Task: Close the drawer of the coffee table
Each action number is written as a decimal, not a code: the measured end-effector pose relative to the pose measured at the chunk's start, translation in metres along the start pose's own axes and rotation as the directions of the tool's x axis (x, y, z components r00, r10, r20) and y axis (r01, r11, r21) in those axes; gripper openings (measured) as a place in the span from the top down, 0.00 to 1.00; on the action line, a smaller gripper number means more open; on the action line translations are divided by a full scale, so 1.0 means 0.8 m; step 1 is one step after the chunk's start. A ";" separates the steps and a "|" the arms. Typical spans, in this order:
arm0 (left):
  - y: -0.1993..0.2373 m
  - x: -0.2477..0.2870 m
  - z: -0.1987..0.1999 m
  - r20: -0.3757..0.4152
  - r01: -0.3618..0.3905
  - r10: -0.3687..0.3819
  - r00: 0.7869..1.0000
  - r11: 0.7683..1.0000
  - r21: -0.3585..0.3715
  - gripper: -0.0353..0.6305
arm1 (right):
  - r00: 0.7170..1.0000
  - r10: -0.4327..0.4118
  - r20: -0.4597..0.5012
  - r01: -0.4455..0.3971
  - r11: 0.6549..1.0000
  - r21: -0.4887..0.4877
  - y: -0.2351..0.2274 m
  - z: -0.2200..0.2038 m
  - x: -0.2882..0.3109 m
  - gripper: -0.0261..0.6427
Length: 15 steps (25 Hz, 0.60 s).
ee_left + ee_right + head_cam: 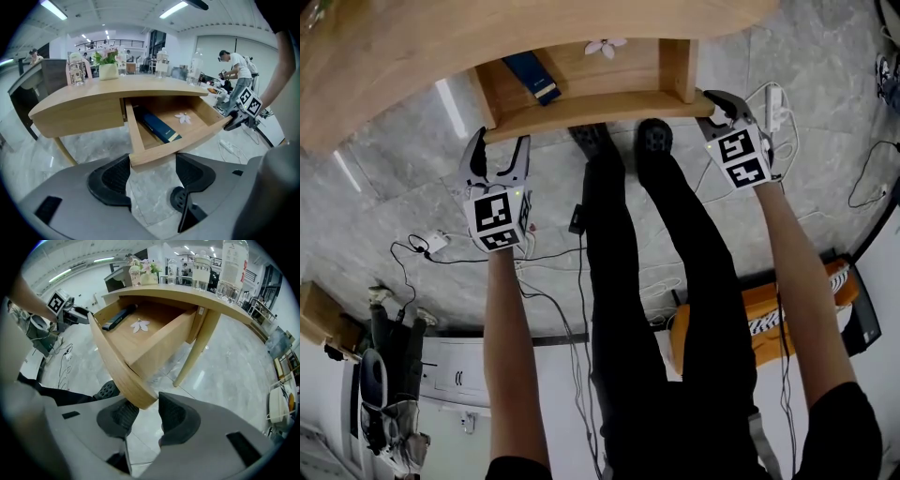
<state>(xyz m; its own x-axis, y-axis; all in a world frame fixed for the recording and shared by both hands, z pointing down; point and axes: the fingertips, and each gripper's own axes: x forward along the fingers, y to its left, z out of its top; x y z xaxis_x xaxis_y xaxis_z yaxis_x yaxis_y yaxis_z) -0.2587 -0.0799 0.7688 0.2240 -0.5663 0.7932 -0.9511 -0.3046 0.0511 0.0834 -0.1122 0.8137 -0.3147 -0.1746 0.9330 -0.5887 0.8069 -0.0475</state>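
Observation:
The coffee table's drawer (pixel 591 105) stands pulled out, with a blue book (pixel 532 77) and a white flower (pixel 606 45) inside. My left gripper (pixel 500 150) is open at the left end of the drawer front (pixel 154 152). That corner sits between the wide-apart pads (pixel 112 180) without touching them. My right gripper (pixel 720 101) is at the right end of the drawer front (pixel 133 390). Its jaws stand narrow, and the rounded end lies between the pads (pixel 174 414), against both as far as I can see. The left gripper view also shows the book (pixel 159 127) and the flower (pixel 183 118).
The curved wooden table top (pixel 441 56) overhangs the drawer and carries bottles and a plant (pixel 108 65). A table leg (pixel 199 345) stands right of the drawer. The person's legs (pixel 647 244) are between the grippers. Cables, a power strip (pixel 775 105) and an orange box (pixel 769 314) lie on the marble floor.

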 end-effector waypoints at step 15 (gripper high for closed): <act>0.005 -0.026 0.023 0.007 0.001 -0.001 1.000 1.000 0.007 0.49 | 0.999 -0.030 0.017 0.029 0.997 0.070 0.003 0.015 -0.030 0.78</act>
<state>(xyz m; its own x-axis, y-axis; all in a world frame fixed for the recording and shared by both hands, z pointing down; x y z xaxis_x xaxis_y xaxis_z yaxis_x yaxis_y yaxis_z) -0.2634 -0.0836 0.7417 0.2267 -0.5714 0.7888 -0.9492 -0.3109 0.0475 0.0803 -0.1128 0.7872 -0.3089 -0.2083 0.9280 -0.6482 0.7601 -0.0452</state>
